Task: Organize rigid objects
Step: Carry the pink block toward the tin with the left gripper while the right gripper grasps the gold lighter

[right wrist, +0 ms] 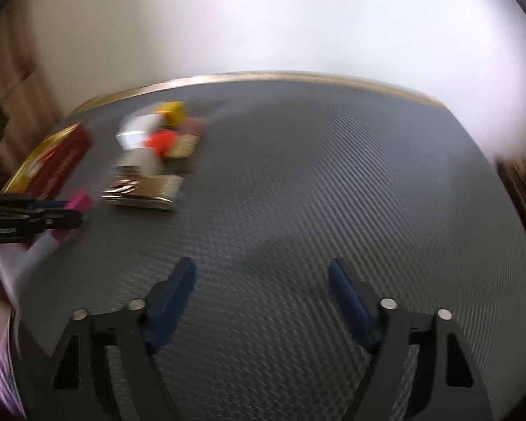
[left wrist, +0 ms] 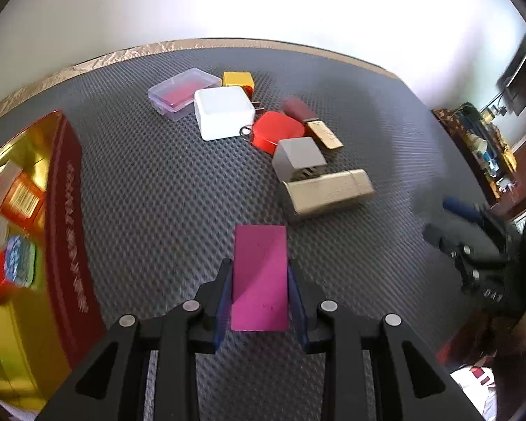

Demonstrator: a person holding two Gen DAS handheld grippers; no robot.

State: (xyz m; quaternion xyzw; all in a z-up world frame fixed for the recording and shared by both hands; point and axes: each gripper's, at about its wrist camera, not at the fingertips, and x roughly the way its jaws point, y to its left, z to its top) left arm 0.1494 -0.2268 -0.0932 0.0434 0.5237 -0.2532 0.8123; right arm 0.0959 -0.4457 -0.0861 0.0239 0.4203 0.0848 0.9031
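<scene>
The flat magenta rectangular block (left wrist: 259,277) was gripped at its two long edges by the left gripper (left wrist: 259,291), the blue pads clenched against it just above the dark textured mat (left wrist: 150,189). No earlier picture being given, only this clamped state could be told. The block was judged rigid, light and smooth-faced; a hold across the narrow width near the middle was judged soundest, since a grip nearer one end could let it pivot.

Beside the block, to its left, the open red tin with a gold interior (left wrist: 63,231) was seen, coloured packets already lying inside; it was taken to be the likely destination. Well to the right of the block the right gripper (right wrist: 263,298) was held above bare mat, its jaws apart and nothing between them.

Beyond the block a beige rectangular case (left wrist: 329,189) lay, then a grey cube (left wrist: 298,156), a red rounded tin (left wrist: 277,131), a white square box (left wrist: 222,117), and farthest a clear plastic box with red contents (left wrist: 182,93) and a yellow cube (left wrist: 237,80).
</scene>
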